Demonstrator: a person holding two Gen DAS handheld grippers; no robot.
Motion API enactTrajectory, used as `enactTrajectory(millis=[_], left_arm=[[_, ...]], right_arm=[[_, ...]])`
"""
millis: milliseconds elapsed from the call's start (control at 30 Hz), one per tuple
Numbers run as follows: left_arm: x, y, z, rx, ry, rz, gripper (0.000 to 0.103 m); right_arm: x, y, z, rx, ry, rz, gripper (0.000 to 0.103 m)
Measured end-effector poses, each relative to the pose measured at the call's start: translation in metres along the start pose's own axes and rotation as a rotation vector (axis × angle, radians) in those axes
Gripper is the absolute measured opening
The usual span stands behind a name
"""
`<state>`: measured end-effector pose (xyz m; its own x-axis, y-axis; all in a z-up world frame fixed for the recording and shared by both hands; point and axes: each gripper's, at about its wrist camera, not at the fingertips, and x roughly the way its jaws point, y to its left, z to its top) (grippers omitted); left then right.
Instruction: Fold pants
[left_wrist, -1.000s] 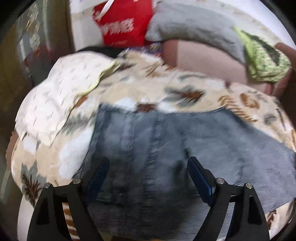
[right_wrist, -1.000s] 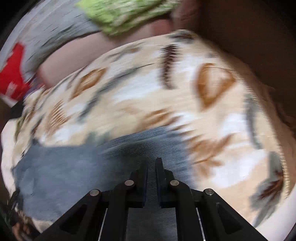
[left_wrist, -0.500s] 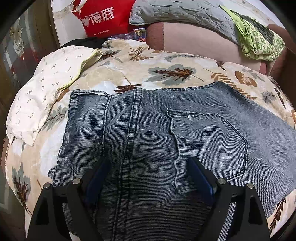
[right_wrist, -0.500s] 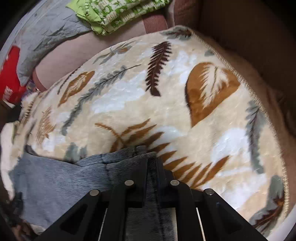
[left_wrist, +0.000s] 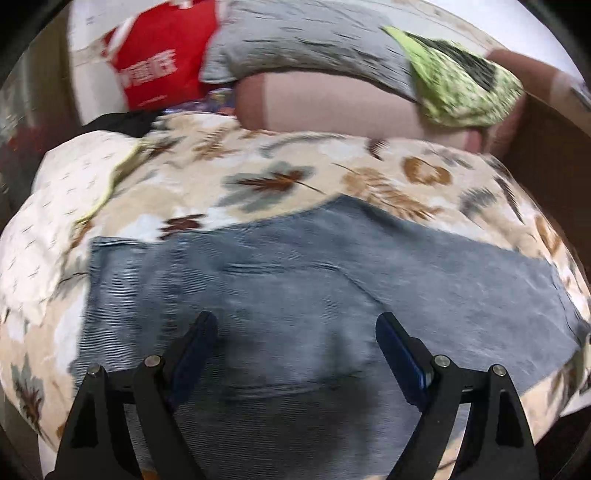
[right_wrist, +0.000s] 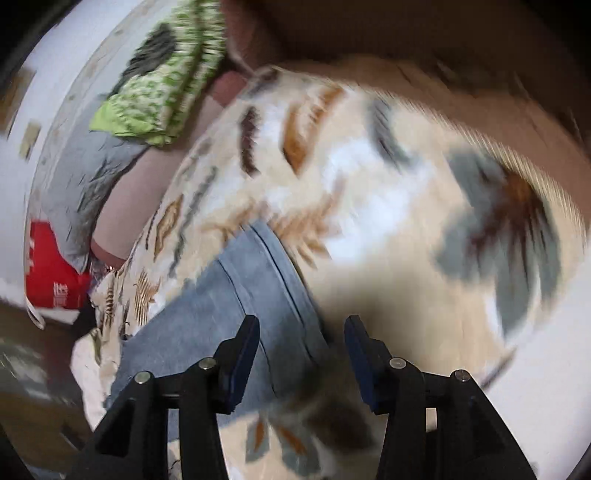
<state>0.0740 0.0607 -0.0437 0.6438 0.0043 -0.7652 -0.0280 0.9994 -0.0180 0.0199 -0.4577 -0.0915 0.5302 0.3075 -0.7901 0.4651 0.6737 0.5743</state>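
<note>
Grey-blue denim pants lie flat on a leaf-print blanket. My left gripper is open and empty, above the pants' upper part near the back pocket. In the right wrist view the pants end in a hem edge just ahead of my right gripper, which is open and empty above the hem and the blanket. Both views are motion-blurred.
A red bag, a grey pillow, a green patterned cloth and a pink cushion lie at the far side. A white patterned cloth lies at the left. A brown bed frame borders the blanket.
My right gripper was shut on the pants' hem; it has now opened and let go, and the hem lies on the blanket. The left view pulled back slightly.
</note>
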Motion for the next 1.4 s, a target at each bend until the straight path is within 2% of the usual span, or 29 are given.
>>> enactTrajectory(millis=[100, 133, 233, 267, 300, 367, 433, 500, 533, 567, 633, 700, 800, 867, 933, 1033, 1067, 1100, 1133, 1167, 1267, 1367, 1400], left_arm=[[-0.004, -0.015, -0.004, 0.03, -0.002, -0.019, 0.088], [-0.006, -0.017, -0.006, 0.035, -0.002, -0.016, 0.088], [-0.005, -0.018, -0.01, 0.038, 0.008, -0.01, 0.088], [-0.003, -0.016, -0.011, 0.043, 0.009, 0.001, 0.088], [0.0, -0.014, -0.013, 0.047, 0.012, 0.017, 0.088], [0.014, -0.006, -0.016, 0.044, 0.067, 0.045, 0.088], [0.035, 0.003, -0.02, 0.023, 0.134, 0.07, 0.088], [0.032, -0.002, -0.02, 0.052, 0.118, 0.088, 0.088], [0.029, -0.004, -0.019, 0.059, 0.114, 0.089, 0.088], [0.026, -0.004, -0.018, 0.061, 0.105, 0.084, 0.088], [0.02, -0.003, -0.018, 0.05, 0.091, 0.071, 0.088], [0.015, -0.003, -0.016, 0.038, 0.077, 0.057, 0.088], [0.01, -0.007, -0.011, 0.038, 0.049, 0.028, 0.088], [0.009, -0.008, -0.011, 0.036, 0.04, 0.017, 0.088], [0.01, -0.007, -0.013, 0.04, 0.043, 0.026, 0.088], [0.017, -0.003, -0.017, 0.035, 0.065, 0.034, 0.088], [0.02, -0.002, -0.019, 0.032, 0.071, 0.037, 0.088], [0.022, -0.001, -0.019, 0.032, 0.078, 0.042, 0.088], [0.023, -0.001, -0.02, 0.033, 0.078, 0.045, 0.088], [0.024, -0.001, -0.02, 0.037, 0.077, 0.048, 0.088], [0.026, -0.002, -0.021, 0.052, 0.073, 0.059, 0.088], [0.026, -0.001, -0.023, 0.057, 0.068, 0.056, 0.088], [0.025, -0.001, -0.023, 0.057, 0.069, 0.055, 0.088]], right_arm=[[0.015, 0.0, -0.01, 0.011, 0.031, 0.02, 0.052], [0.017, 0.002, -0.01, 0.013, 0.024, 0.037, 0.052], [0.024, 0.003, -0.004, 0.027, -0.023, -0.005, 0.05], [0.026, 0.003, -0.003, 0.023, -0.025, -0.01, 0.045], [0.025, 0.004, -0.004, 0.005, -0.029, -0.022, 0.027], [0.018, 0.015, -0.005, -0.037, -0.073, -0.03, 0.022], [0.012, 0.02, -0.004, -0.058, -0.092, -0.028, 0.022], [0.025, 0.015, -0.001, -0.078, -0.016, -0.107, 0.023], [0.031, 0.01, 0.0, -0.079, 0.019, -0.142, 0.031], [0.026, 0.007, 0.0, -0.077, -0.002, -0.131, 0.033], [0.011, 0.014, 0.003, -0.109, -0.066, -0.191, 0.05], [-0.003, 0.031, 0.01, -0.172, -0.132, -0.197, 0.05], [0.015, 0.073, 0.034, -0.34, -0.089, -0.191, 0.057], [0.041, 0.09, 0.054, -0.421, -0.038, -0.199, 0.057], [0.06, 0.096, 0.073, -0.439, -0.026, -0.212, 0.057], [0.094, 0.099, 0.09, -0.457, 0.104, -0.18, 0.056], [0.103, 0.102, 0.09, -0.483, 0.126, -0.183, 0.051], [0.108, 0.105, 0.089, -0.505, 0.122, -0.212, 0.032], [0.109, 0.106, 0.089, -0.521, 0.108, -0.248, 0.025], [0.106, 0.106, 0.091, -0.51, 0.08, -0.254, 0.023], [0.101, 0.105, 0.094, -0.516, 0.0, -0.333, 0.022], [0.093, 0.104, 0.094, -0.511, 0.023, -0.258, 0.024], [0.088, 0.108, 0.097, -0.526, 0.015, -0.249, 0.032]])
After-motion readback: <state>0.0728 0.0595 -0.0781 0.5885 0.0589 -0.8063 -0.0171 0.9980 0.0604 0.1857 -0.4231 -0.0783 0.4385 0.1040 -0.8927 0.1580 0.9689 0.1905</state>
